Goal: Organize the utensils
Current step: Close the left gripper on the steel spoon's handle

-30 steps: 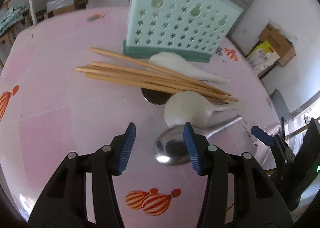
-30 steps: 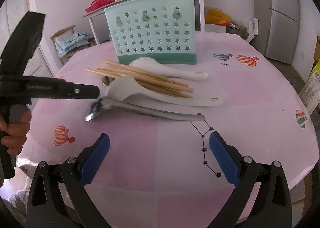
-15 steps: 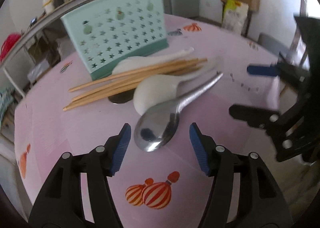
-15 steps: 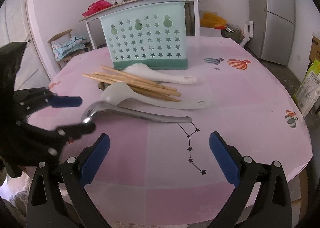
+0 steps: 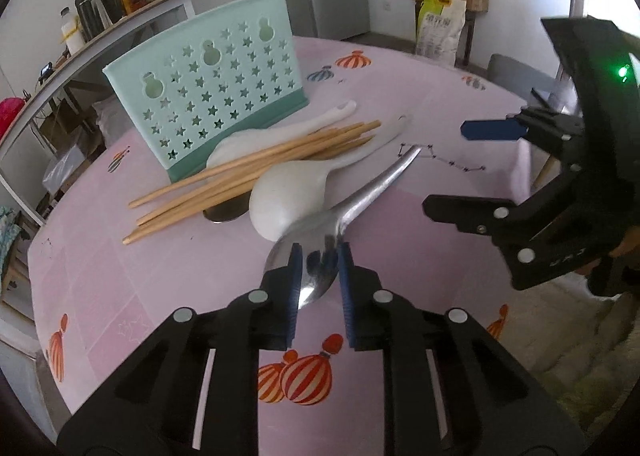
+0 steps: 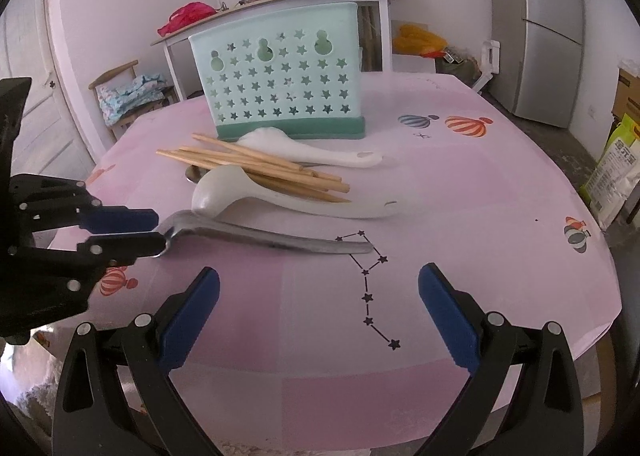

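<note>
The left gripper [image 5: 318,272] has just been closing and pinches the bowl of the long stainless-steel ladle [image 5: 360,204], which lies on the pink tablecloth [image 5: 100,276] beside the white plastic spoon [image 5: 288,196]. The right gripper [image 6: 320,320] hangs wide open, empty. Gripped by its slick curved bowl, the ladle could swivel or slip on lifting.

The near half of the bench [image 6: 320,336] lies bare, open for a gripper to pass, as does its right side. Toward the far edge the rack [image 6: 284,84] stands upright, and the chopsticks [image 6: 256,168], white spoons [image 6: 280,196] and steel spoon [image 6: 272,240] crowd the middle before it.
</note>
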A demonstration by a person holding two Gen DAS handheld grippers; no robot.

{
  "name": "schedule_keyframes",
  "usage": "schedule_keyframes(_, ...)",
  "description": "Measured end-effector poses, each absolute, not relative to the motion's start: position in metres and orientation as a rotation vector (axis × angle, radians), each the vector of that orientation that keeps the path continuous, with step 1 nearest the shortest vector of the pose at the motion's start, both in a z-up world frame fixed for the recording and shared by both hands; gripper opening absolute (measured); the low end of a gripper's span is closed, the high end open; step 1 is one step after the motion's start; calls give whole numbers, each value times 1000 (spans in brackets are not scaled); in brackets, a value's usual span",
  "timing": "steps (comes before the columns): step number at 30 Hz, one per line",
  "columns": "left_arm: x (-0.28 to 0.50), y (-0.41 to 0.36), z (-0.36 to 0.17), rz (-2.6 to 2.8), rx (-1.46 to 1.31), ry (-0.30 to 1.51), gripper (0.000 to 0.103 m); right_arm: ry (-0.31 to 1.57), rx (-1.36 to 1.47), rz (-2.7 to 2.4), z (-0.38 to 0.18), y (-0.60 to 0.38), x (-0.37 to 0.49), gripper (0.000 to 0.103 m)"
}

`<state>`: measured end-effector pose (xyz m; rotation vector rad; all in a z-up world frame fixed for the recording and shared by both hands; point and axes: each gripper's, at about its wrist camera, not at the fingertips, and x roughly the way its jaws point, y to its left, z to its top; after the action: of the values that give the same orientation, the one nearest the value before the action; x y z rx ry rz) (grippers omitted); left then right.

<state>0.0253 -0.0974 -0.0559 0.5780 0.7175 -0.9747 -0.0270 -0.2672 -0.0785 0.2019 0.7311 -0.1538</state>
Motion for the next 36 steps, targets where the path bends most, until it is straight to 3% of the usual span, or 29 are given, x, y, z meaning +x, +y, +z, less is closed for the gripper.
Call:
schedule_keyframes(2, 28, -95, -55, -976, 544, 726, 11, 732, 207, -153, -79, -267, -27, 97)
schedule_keyframes(7, 34, -94, -50, -977, 507, 716, 10, 729, 200, -147, -78, -265, -27, 97)
schedule_keyframes(9, 32, -94, -52, -975, 527, 717, 19, 729, 203, -147, -78, -265, -27, 97)
schedule_keyframes(11, 30, -98, -58, -954, 570, 717, 46, 730, 210, -146, -78, -265, -27, 97)
schedule_keyframes(15, 29, -105, -76, -927, 638, 731, 47, 731, 213, -143, -79, -264, -27, 97)
schedule_keyframes(16, 30, -104, -77, -931, 626, 731, 46, 731, 213, -142, -79, -264, -27, 97)
schedule_keyframes(20, 40, -102, -75, -891, 602, 736, 19, 733, 214, -141, -80, -264, -27, 97)
schedule_keyframes(23, 43, -97, -66, -882, 582, 717, 4, 732, 215, -142, -80, -264, -27, 97)
schedule_keyframes(36, 36, -94, -73, -888, 556, 710, 2, 734, 219, -141, -81, -263, -26, 97)
